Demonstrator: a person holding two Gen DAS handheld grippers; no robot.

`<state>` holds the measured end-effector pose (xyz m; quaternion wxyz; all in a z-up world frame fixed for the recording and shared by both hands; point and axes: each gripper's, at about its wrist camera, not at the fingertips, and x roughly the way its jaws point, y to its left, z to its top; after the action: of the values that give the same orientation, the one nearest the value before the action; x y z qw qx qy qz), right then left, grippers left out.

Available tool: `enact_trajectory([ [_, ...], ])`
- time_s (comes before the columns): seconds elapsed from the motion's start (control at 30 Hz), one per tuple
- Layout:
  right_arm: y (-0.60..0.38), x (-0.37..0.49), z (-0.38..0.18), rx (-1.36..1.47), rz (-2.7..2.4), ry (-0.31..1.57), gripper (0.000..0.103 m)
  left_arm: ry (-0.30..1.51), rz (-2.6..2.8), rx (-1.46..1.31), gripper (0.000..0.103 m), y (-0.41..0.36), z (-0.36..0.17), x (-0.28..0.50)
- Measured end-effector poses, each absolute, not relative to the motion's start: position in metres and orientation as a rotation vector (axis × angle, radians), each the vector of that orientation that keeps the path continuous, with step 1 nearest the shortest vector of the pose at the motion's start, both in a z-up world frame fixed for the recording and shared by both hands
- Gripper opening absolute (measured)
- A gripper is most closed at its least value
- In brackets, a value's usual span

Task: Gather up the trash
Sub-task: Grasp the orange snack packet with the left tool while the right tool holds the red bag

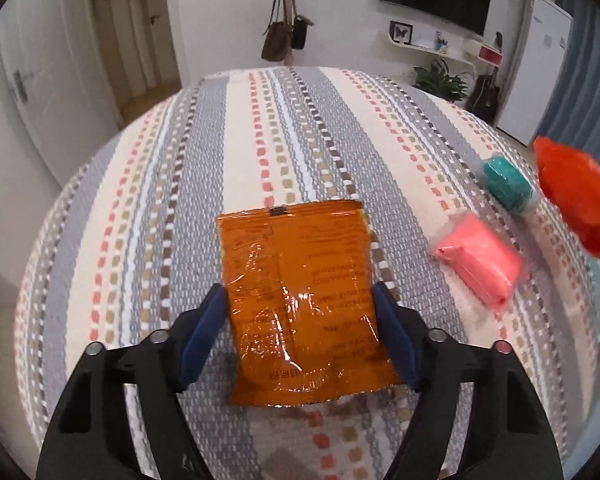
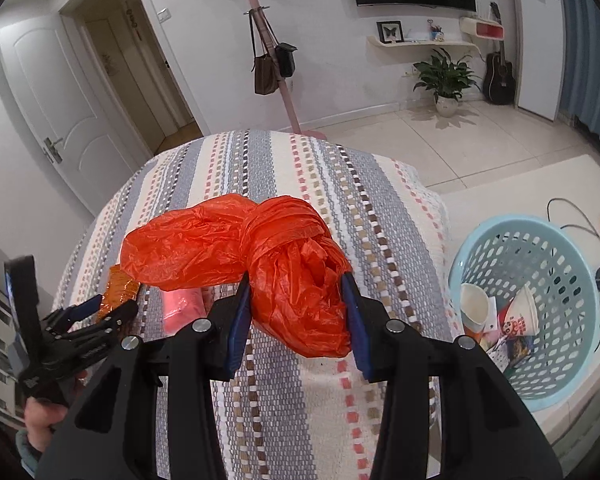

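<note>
An orange foil snack wrapper (image 1: 300,304) lies flat on the striped tablecloth (image 1: 180,200). My left gripper (image 1: 300,300) is around it, blue pads at both side edges, shut on it. My right gripper (image 2: 296,292) is shut on a knotted red plastic bag (image 2: 260,256) and holds it above the table; the bag also shows blurred at the right edge of the left wrist view (image 1: 576,196). A pink packet (image 1: 480,264) and a teal packet (image 1: 506,188) lie on the cloth to the right of the wrapper. The left gripper shows in the right wrist view (image 2: 100,308).
A light-blue perforated basket (image 2: 540,248) stands on the floor right of the table, holding paper cups and scraps. Cables and a small cube lie on the floor behind it. A coat stand with bags, a plant and a guitar stand along the far wall.
</note>
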<state>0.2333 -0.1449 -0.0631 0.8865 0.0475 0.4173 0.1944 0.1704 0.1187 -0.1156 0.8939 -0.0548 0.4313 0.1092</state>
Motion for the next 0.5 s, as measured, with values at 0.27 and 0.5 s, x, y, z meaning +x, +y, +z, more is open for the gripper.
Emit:
enact_trajectory([
  [0.27, -0.157, 0.234, -0.061, 0.131, 0.382, 0.880, 0.040, 0.858, 0.176, -0.071, 0.053, 0.108, -0.115, 0.161],
  [0.5, -0.167, 0.223, -0.049, 0.138, 0.386, 0.838, 0.040, 0.817, 0.041, -0.192, 0.040, 0.104, -0.097, 0.154],
])
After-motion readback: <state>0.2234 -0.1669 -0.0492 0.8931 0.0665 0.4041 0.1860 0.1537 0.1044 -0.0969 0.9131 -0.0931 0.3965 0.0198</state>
